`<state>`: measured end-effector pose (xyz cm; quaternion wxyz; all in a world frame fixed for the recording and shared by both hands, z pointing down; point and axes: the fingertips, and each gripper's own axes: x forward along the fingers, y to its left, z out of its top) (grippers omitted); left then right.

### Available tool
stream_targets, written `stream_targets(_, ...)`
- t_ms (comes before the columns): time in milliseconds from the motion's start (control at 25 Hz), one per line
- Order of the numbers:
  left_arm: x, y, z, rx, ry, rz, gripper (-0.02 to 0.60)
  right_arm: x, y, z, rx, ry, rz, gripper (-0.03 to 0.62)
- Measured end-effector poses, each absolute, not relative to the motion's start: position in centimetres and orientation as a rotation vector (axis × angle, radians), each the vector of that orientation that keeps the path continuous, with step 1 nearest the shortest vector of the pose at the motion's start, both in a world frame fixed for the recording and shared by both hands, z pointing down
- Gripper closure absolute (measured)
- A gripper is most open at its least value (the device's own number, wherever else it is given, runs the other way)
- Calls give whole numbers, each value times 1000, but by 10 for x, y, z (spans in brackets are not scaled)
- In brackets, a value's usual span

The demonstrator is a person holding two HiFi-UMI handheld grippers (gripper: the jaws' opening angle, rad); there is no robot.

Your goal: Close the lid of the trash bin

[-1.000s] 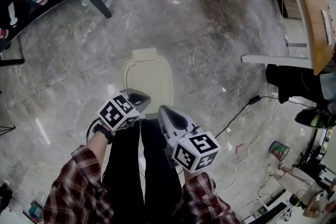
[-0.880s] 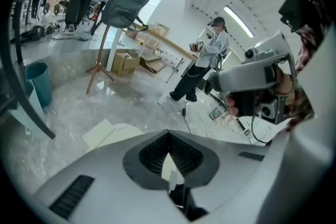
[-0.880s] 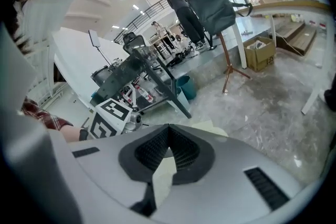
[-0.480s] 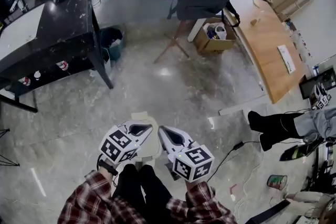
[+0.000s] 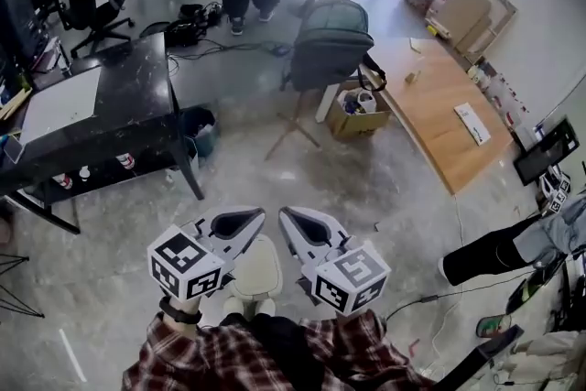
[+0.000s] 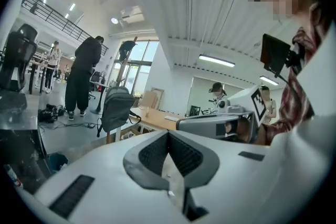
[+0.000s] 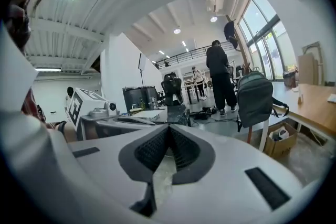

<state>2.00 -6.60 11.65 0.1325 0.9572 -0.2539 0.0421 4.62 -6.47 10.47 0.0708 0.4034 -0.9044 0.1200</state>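
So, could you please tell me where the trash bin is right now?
In the head view the trash bin stands on the floor at bottom centre, between the left gripper and right gripper.

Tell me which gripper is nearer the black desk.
Left. The left gripper is on the side of the black desk; the right gripper is just beyond it, farther away.

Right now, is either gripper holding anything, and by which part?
Nothing is held. The left gripper and the right gripper are both shut with nothing between the fingers. The bin sits below them, apart from both.
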Motion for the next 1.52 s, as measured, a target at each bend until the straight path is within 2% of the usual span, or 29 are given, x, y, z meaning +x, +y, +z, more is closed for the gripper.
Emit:
stream_targets(360,14,-28,58,2799,-737,-25,572,39,-38,61,1187,-2804,273,582)
stream_targets(1520,0,-19,70,2738,-737,-22,571,16,-32,72,1064,-2816,344,582)
